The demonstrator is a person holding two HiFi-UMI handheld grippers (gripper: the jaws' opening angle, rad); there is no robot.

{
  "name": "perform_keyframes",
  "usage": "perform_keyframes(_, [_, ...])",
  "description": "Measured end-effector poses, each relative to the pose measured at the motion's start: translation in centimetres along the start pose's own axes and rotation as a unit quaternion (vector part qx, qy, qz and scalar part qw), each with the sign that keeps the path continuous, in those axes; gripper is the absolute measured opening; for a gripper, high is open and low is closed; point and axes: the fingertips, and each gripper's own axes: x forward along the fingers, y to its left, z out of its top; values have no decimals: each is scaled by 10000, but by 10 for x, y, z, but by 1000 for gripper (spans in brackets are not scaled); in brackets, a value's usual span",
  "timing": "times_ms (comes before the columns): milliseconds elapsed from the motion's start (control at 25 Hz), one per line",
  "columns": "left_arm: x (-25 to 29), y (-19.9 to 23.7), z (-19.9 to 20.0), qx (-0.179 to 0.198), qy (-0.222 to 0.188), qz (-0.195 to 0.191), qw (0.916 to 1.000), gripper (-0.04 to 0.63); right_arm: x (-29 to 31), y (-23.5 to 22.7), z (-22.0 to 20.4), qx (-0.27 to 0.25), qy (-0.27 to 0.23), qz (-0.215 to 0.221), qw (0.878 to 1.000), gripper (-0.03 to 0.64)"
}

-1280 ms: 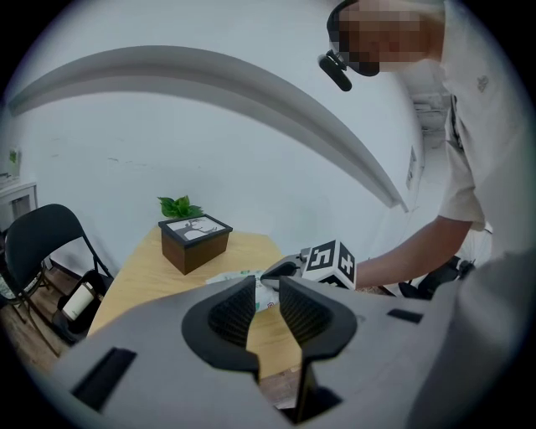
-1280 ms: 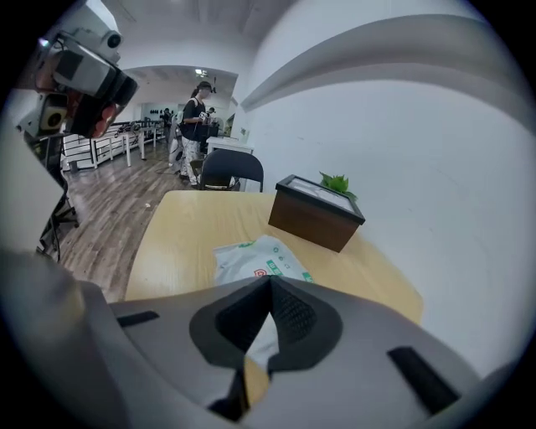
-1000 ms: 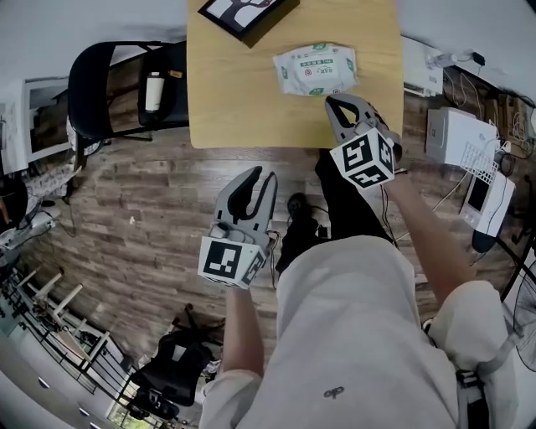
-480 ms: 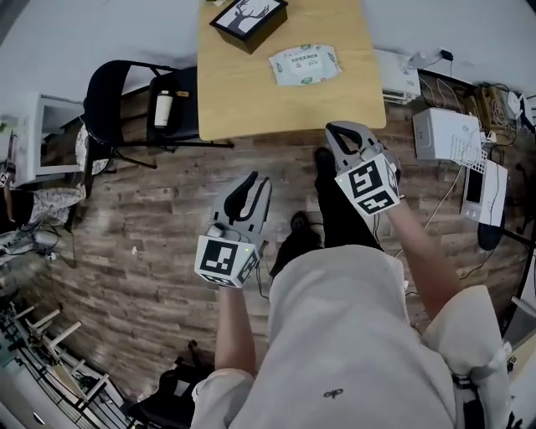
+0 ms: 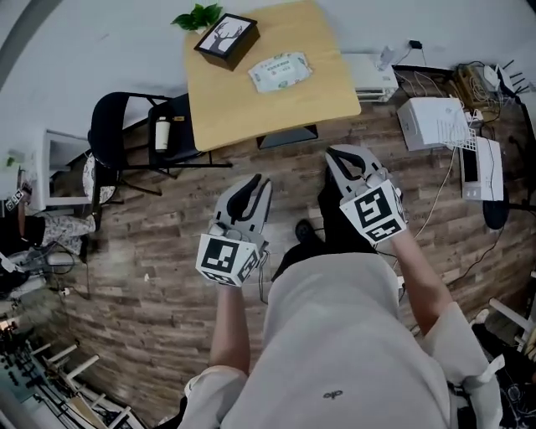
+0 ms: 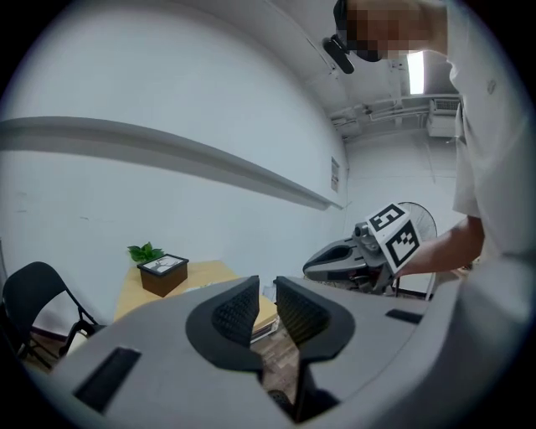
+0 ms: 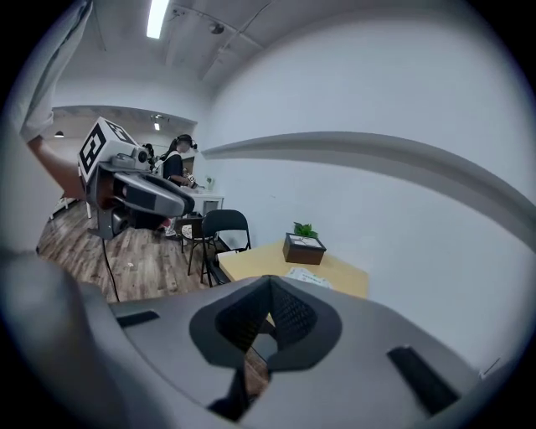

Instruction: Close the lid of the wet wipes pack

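The wet wipes pack [image 5: 279, 71], white with green print, lies on the light wooden table [image 5: 268, 109] next to a black box; its top looks flat. It shows small in the right gripper view [image 7: 306, 276]. Both grippers hang over the wooden floor, well short of the table. My left gripper [image 5: 260, 183] has a narrow gap between its pads [image 6: 239, 306] and nothing in it. On the right gripper [image 5: 337, 156] the pads [image 7: 285, 314] meet at the tips and hold nothing.
A black box [image 5: 226, 39] and a small green plant [image 5: 198, 15] stand at the table's far end. A black folding chair [image 5: 126, 126] with a bottle on it is left of the table. White devices and cables [image 5: 444, 126] lie on the floor at the right.
The person has stepped back from the table. Both grippers have come away from its edge and risen, and the table and pack now look smaller and farther off. The jaws have not changed.
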Motion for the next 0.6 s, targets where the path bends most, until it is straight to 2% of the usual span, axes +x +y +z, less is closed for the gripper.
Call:
perform_keyframes(280, [6, -22, 6, 118, -32, -292, 9995, 41, -37, 1, 7, 324, -212, -189, 9991, -5])
perform_keyframes(600, [15, -33, 16, 98, -114, -373, 9992, 18, -57, 2, 9, 580, -331, -200, 9976, -5])
